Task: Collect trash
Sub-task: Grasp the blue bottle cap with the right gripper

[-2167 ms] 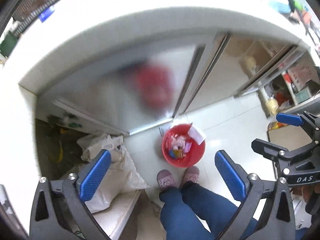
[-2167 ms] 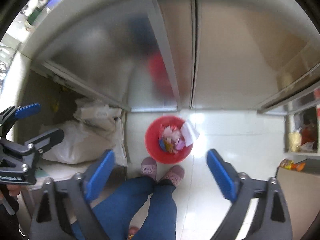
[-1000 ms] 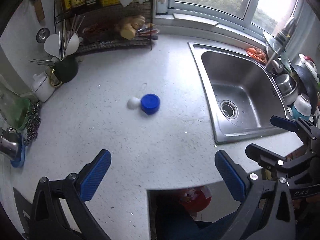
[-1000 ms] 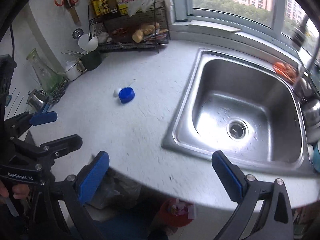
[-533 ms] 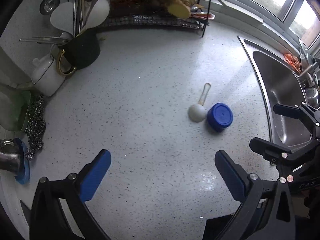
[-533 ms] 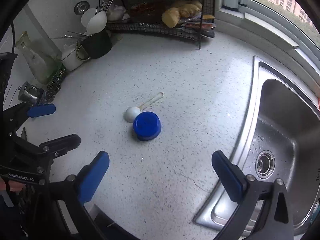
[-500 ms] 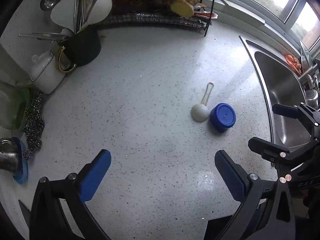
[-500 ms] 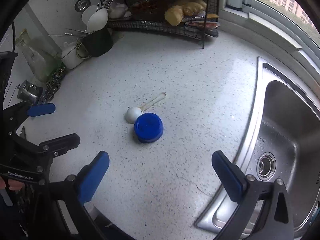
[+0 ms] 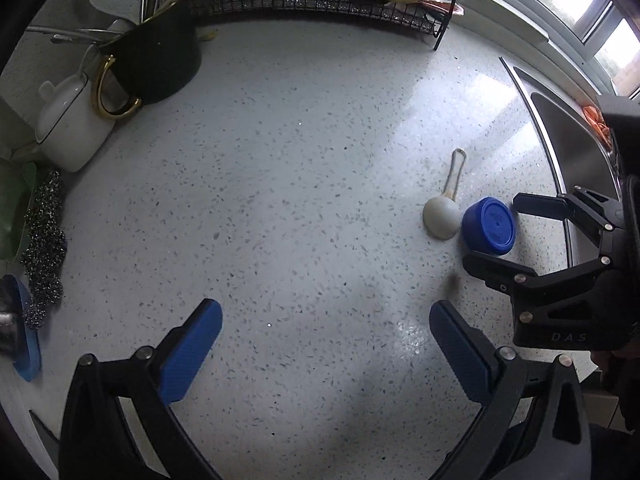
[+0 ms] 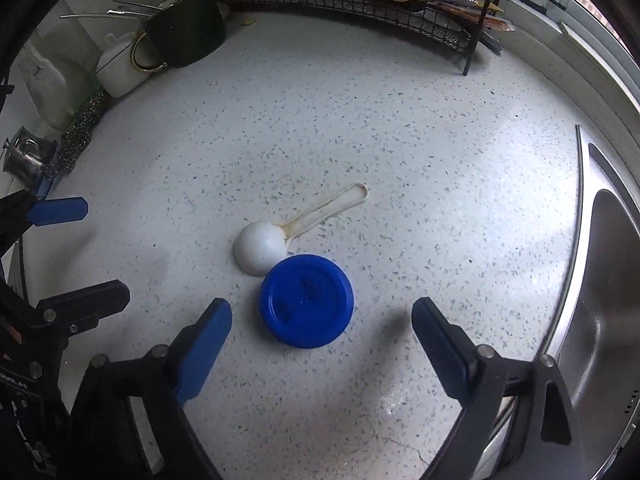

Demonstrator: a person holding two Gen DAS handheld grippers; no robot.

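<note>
A: Right gripper spread, jaws just been closing, nothing pinched; blue lid lies flat on the counter between them, slightly ahead.
B: Left gripper?
A: Spread, empty, over bare counter to the left.
B: Risk?
A: White scoop touches the lid's far-left edge; pads may snag it, or slip off the low rim.

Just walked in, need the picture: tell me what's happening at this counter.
A person is clearing trash off the counter with a gripper in each hand. The right gripper hangs over the blue cap, which touches a white scoop; its jaws have just been closing but are still off the cap. The left gripper is open over bare counter. Nothing is held.
</note>
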